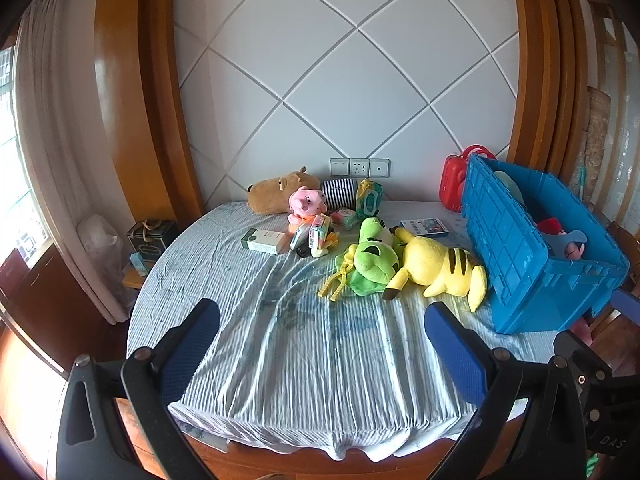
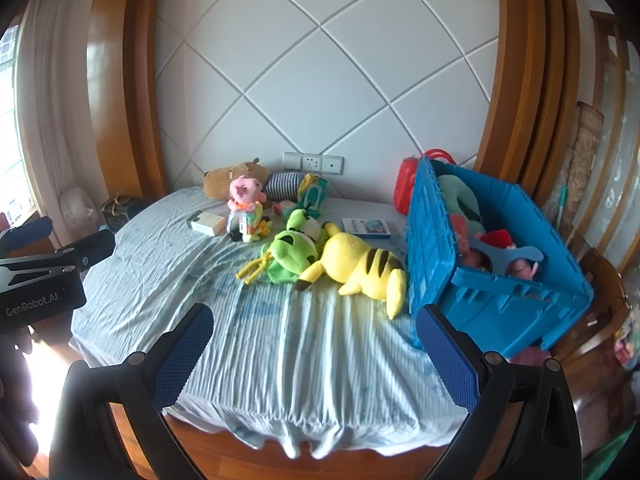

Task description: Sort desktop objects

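Left gripper (image 1: 322, 320): jaws spread wide, nothing between the blue pads, held above the near part of the table (image 1: 280, 360). Right gripper (image 2: 314, 322): jaws likewise wide and empty, above the same striped cloth, its right finger close to the crate's near corner in its own view.

The table is round, covered by a pale blue striped cloth. A blue crate (image 1: 516, 252) stands on the right side, tilted, with its open top facing right; soft toys lie inside. A red case (image 1: 452, 182) stands behind the crate by the wall.

Items on the cloth:
- Yellow plush (image 1: 436, 266): lying flat, tail end just beside the crate wall
- Green frog plush (image 1: 372, 260): touching the yellow plush on its left
- Pink pig plush (image 1: 306, 204): upright, behind a cluster of small boxes
- Brown plush (image 1: 276, 194): at the far edge, against the wall
- Striped pouch (image 1: 338, 192) and wipes pack (image 1: 368, 200): right of the brown plush
- White-green box (image 1: 264, 240): left of the cluster
- Book (image 1: 424, 226): flat, between the plush toys and the crate
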### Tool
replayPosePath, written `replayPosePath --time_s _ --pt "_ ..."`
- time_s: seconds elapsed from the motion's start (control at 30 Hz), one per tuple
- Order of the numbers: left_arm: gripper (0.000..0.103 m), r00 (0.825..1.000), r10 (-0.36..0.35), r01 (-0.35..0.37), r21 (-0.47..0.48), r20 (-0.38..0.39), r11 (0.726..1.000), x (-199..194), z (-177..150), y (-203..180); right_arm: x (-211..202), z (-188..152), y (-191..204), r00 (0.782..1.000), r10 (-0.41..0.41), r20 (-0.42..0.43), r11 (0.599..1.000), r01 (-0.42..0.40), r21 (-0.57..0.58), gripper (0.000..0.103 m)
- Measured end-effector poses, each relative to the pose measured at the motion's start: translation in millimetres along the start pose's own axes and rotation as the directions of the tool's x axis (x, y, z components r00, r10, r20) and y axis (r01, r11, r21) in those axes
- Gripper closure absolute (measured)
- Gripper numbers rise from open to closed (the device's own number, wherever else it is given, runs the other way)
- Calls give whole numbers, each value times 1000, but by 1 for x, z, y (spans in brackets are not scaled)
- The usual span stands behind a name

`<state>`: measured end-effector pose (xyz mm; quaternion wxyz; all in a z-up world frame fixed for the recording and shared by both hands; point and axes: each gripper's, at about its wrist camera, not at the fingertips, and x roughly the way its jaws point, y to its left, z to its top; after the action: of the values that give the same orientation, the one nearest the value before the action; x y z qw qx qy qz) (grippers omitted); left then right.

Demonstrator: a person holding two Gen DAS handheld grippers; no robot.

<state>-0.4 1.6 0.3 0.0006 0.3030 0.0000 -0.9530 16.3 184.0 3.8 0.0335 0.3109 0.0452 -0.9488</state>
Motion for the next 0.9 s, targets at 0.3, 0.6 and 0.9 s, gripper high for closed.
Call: replayPosePath --time_s 0.3,0.6,0.9 --pt "0 1000 12 -12 20 7 1000 -1 -10 1 0 -1 -1 1000 3 2 1000 -3 4 0" --pt "0 1000 30 -30 20 -2 999 0 -4 -2 9 0 -6 1000 8 -11 1000 -8 4 0" --pt "0 1000 26 -25 22 -9 999 6 -1 -1 9 1 -4 1000 -2 -5 1000 2 -8 0"
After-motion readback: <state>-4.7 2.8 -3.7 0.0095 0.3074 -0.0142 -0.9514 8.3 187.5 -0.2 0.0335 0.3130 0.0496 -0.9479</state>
